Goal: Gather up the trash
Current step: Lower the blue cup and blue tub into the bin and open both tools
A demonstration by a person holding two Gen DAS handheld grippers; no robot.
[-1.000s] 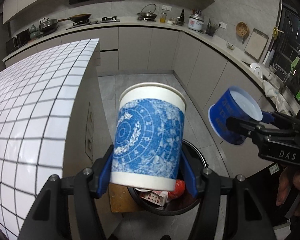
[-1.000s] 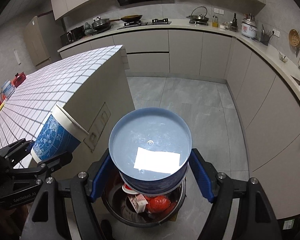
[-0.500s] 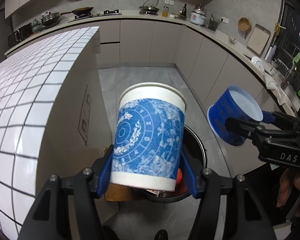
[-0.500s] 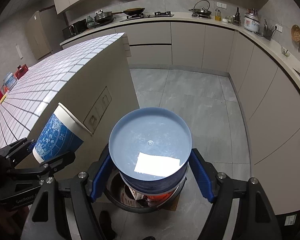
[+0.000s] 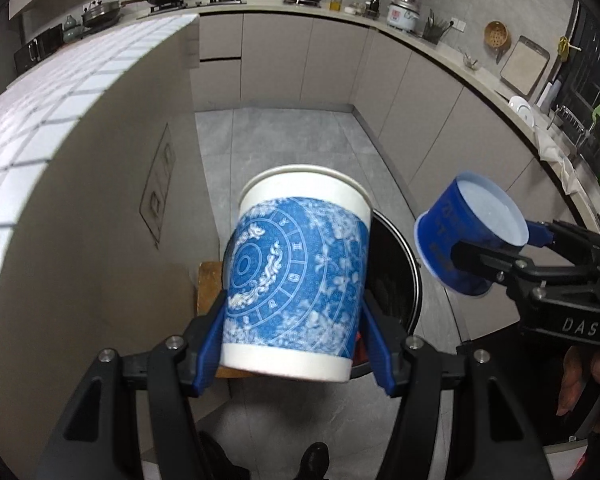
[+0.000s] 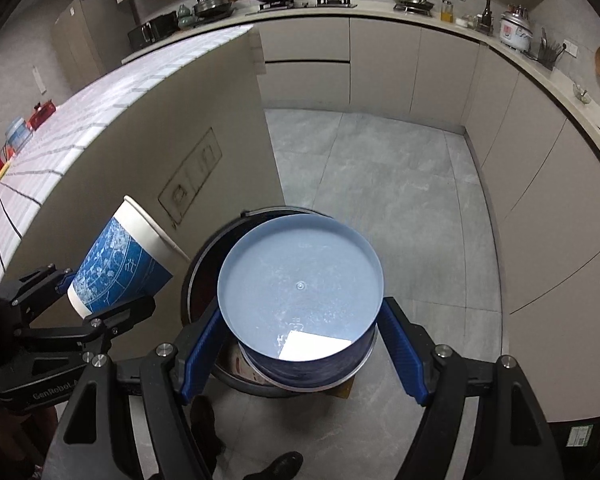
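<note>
From the left wrist, our left gripper (image 5: 296,336) held the cup (image 5: 296,276) low on its sides, rim away from us, above the bin (image 5: 396,280). Thin paper, we judged it light and crushable, best gripped near the stiffer base.

From the right wrist, our right gripper (image 6: 300,344) clamped the tub (image 6: 300,292) across its wall, directly over the bin (image 6: 204,264). It looked empty, smooth plastic, likely slippery.

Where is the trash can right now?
The trash can sits on the floor beside the end of the tiled counter. In both wrist views it is right below the two held cups, the patterned paper cup and the blue cup.
</note>
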